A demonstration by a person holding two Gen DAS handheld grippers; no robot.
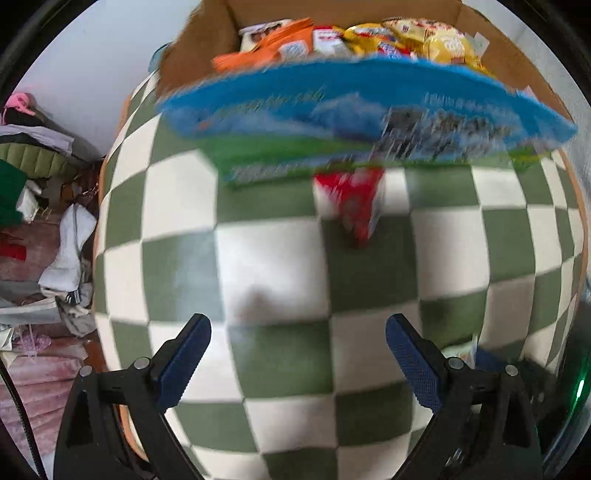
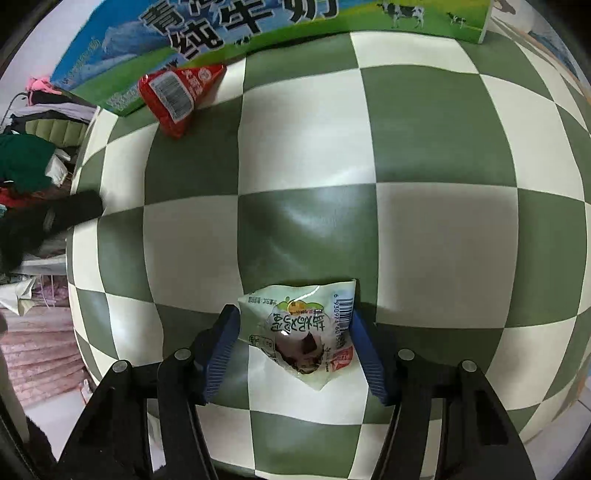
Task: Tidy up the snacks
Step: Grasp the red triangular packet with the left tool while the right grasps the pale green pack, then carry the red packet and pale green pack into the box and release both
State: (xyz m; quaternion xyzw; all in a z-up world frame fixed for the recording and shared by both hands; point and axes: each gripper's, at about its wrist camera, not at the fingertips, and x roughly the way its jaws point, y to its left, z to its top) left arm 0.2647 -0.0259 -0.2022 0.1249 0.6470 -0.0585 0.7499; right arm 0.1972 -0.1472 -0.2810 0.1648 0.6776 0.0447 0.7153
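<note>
A blue and green milk carton box (image 1: 351,122) stands open at the far side of the checkered table (image 1: 266,266), filled with several snack packets (image 1: 369,40). A red snack packet (image 1: 354,203) lies on the table just in front of it, also in the right wrist view (image 2: 177,96). My left gripper (image 1: 297,354) is open and empty above the table. My right gripper (image 2: 295,347) has its blue fingers (image 2: 221,347) on both sides of a white and green snack packet (image 2: 303,332) that lies on the table, touching its edges.
The box side shows in the right wrist view (image 2: 258,29). Past the table's left edge are piled clothes (image 1: 37,166) and a pink rug (image 1: 40,387). The left wrist view is blurred by motion.
</note>
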